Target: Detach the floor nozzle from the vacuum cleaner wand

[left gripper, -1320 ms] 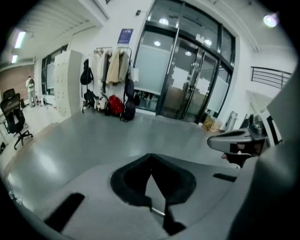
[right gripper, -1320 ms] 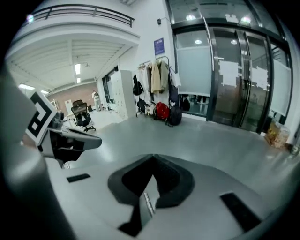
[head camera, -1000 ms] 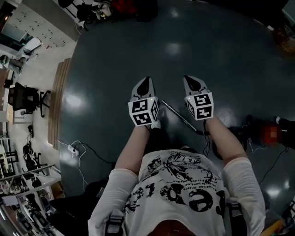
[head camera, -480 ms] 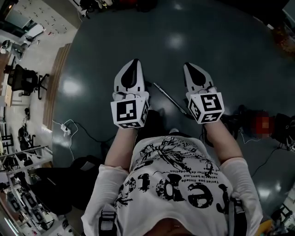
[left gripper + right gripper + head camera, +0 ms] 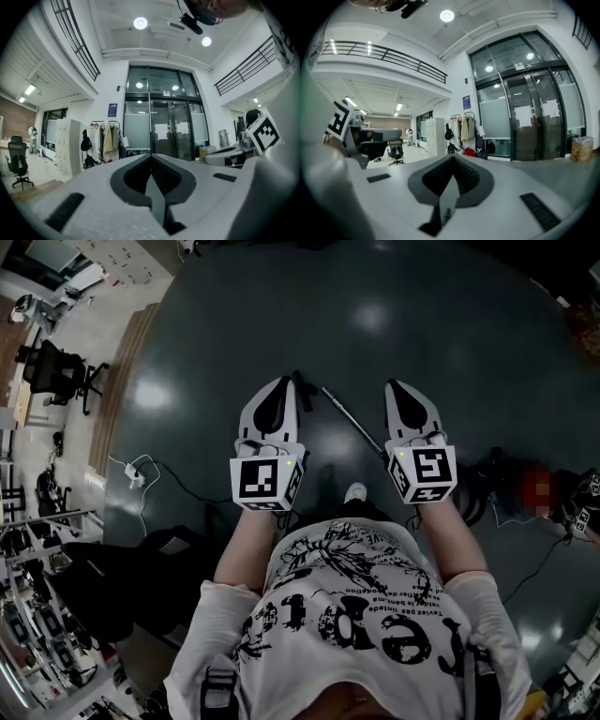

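The dark, glossy grey floor fills most of the head view, and a person in a white printed shirt stands on it, forearms stretched forward. A black bulky shape on the floor at the right, half hidden by the forearm, may be the cleaner's body, though that cannot be told for sure. The white hand-held left gripper and its twin, the right gripper, are carried level and side by side, well above the floor. Each gripper view looks across the hall at glass doors rather than down at any work. In those views the left gripper has its jaws pressed fully together with nothing between them, and the same is true of the right gripper. This looks like a carrying posture between steps, not a reach. The slim silvery metal wand lies flat on the floor in the gap between the two grippers, running diagonally away from the person; neither gripper touches it. The floor nozzle cannot be made out with certainty. A white shoe shows just beneath the wand's near end.
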`<state>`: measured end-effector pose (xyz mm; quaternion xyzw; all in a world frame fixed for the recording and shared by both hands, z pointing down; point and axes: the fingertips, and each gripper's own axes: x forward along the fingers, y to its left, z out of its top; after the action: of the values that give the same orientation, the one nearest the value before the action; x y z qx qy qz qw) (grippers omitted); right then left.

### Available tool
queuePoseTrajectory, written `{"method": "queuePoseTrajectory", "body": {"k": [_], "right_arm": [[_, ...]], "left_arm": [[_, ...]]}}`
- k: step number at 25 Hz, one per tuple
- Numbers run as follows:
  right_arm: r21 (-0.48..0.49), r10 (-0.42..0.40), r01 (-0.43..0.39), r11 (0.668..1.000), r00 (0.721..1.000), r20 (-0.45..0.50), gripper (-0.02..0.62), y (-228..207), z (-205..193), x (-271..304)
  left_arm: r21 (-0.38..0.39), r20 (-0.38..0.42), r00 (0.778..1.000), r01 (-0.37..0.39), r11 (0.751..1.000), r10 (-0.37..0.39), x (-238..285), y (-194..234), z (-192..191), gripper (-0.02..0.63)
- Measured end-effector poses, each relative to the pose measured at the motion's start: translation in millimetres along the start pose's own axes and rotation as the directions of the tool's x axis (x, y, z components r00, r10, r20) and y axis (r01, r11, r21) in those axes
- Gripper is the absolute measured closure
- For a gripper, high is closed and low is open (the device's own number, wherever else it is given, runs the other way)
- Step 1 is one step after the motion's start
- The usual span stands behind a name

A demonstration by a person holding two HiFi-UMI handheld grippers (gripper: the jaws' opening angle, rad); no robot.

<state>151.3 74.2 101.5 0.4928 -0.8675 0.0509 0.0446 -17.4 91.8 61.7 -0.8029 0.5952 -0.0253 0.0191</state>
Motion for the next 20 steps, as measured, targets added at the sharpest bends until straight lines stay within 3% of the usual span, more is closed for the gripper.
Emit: {"method": "queuePoseTrajectory", "body": {"k": [5,12,20], "right_arm": [[-0.084,0.027,-0.029,0.996,0.999,-0.025,0.594,58,-14,-26],[-0.098,0.010,-0.010,0.995,1.000,0.000,0.594,148,-14,-64],[-0.085,-0.019,0.019,0.996,1.000,0.000,0.594,210,-11,-89]], "left_arm": [[0.035,0.036,0.997,-0.071,0.997,0.070,-70,21,5,0.600],[-0.033,-0.008,0.999,-0.045,0.998,0.045,-154,54,-10,0.600],[-0.054,0.000,1.000,0.003,0.999,-0.004,-207,71,-11,0.600]]}}
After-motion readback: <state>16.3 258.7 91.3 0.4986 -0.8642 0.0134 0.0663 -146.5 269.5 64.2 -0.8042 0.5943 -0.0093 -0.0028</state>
